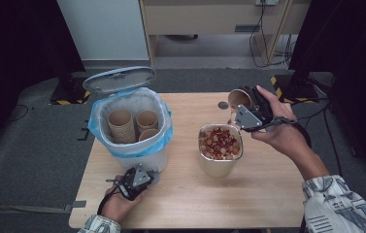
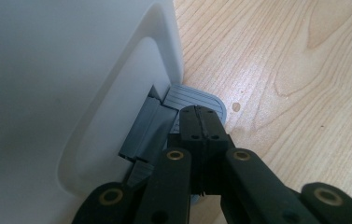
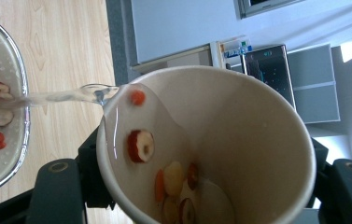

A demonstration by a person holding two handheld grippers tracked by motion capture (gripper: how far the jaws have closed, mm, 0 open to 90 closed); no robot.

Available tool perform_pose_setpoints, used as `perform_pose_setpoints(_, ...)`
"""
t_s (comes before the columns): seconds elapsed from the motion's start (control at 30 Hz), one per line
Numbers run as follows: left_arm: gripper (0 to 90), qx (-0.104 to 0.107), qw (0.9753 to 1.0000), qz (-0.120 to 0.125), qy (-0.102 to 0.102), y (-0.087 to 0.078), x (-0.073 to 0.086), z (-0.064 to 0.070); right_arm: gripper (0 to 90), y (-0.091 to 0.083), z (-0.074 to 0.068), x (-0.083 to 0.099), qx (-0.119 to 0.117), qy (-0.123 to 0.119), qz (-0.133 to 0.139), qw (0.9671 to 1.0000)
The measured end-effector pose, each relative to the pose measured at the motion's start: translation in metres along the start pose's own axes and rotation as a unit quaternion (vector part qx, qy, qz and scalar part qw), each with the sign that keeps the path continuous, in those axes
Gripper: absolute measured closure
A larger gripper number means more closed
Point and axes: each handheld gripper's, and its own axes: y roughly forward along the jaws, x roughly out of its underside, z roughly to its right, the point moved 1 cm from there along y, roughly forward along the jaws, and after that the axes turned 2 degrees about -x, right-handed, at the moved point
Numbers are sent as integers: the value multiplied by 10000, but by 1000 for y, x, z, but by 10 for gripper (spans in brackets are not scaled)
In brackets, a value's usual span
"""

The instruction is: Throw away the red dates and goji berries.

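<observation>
My right gripper (image 1: 251,109) is shut on a paper cup (image 1: 239,98) and holds it tipped over a metal strainer (image 1: 219,125) set in a pale container at the table's middle. In the right gripper view, water (image 3: 61,97) streams from the paper cup (image 3: 239,140) toward the strainer (image 3: 10,154), and red and pale fruit slices (image 3: 141,145) cling inside the cup. My left gripper (image 1: 149,175) is shut, and its tips (image 2: 202,114) rest on the grey foot pedal (image 2: 197,98) of a white bin (image 1: 137,158), whose lid (image 1: 119,79) stands open.
The bin has a blue bag liner (image 1: 163,133) and holds three empty paper cups (image 1: 121,124). A small grey disc (image 1: 223,105) lies on the wooden table (image 1: 195,194) behind the strainer. Cables and dark stands sit on the floor beyond the table.
</observation>
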Motion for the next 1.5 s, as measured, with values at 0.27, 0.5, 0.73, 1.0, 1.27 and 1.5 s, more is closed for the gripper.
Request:
perform_pose_setpoints(0.27, 897, -12, 10000, 2, 15, 0, 0, 0, 295, 2, -1, -1, -18, -133, -36, 9999)
perform_pose_setpoints(0.5, 897, -6, 10000, -1, 20, 0, 0, 0, 296, 3, -4, -7, 6, -583, -174, 9981)
perform_pose_setpoints(0.73, 898, -3, 10000, -2, 15, 0, 0, 0, 301, 5, -8, -9, -6, -881, -238, 9958)
perform_pose_setpoints(1.0, 898, -9, 10000, -4, 23, 0, 0, 0, 306, 6, -11, -12, -4, -1200, -331, 9922)
perform_pose_setpoints(1.27, 897, -6, 10000, 1, 20, 0, 0, 0, 310, 7, -13, -12, -20, -1302, -379, 9908)
perform_pose_setpoints(1.5, 897, -8, 10000, -2, 17, 0, 0, 0, 312, 5, -9, -12, 41, -1358, -391, 9900)
